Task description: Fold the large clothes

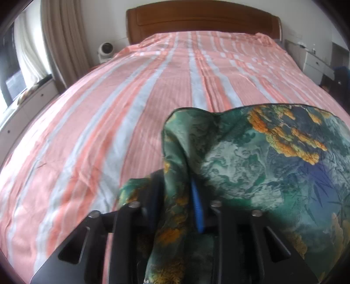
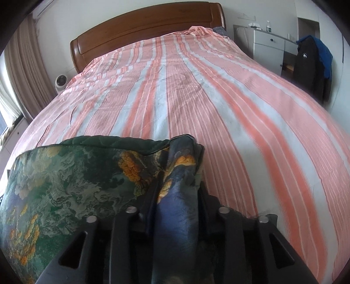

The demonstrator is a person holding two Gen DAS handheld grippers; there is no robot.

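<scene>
A silky green garment point(image 1: 251, 163) printed with orange blossoms and blue patches lies bunched at the near end of the pink-and-grey striped bed point(image 1: 109, 98). My left gripper point(image 1: 175, 181) sits at the garment's left corner. Its jaws stand apart, a fold hangs loosely between them, and the blue pad point(image 1: 198, 209) of the right finger shows bare. In the right wrist view the same garment point(image 2: 65, 185) spreads to the left. My right gripper point(image 2: 179, 181) is at its right corner, jaws apart, with a blue-and-orange fold lying slack between the fingers.
The striped sheet point(image 2: 240, 109) runs back to a wooden headboard point(image 1: 201, 19). A small white fan point(image 1: 106, 49) and curtains point(image 1: 63, 37) are at the left. At the right stand a white cabinet point(image 2: 269, 45) and a dark jacket point(image 2: 310, 65).
</scene>
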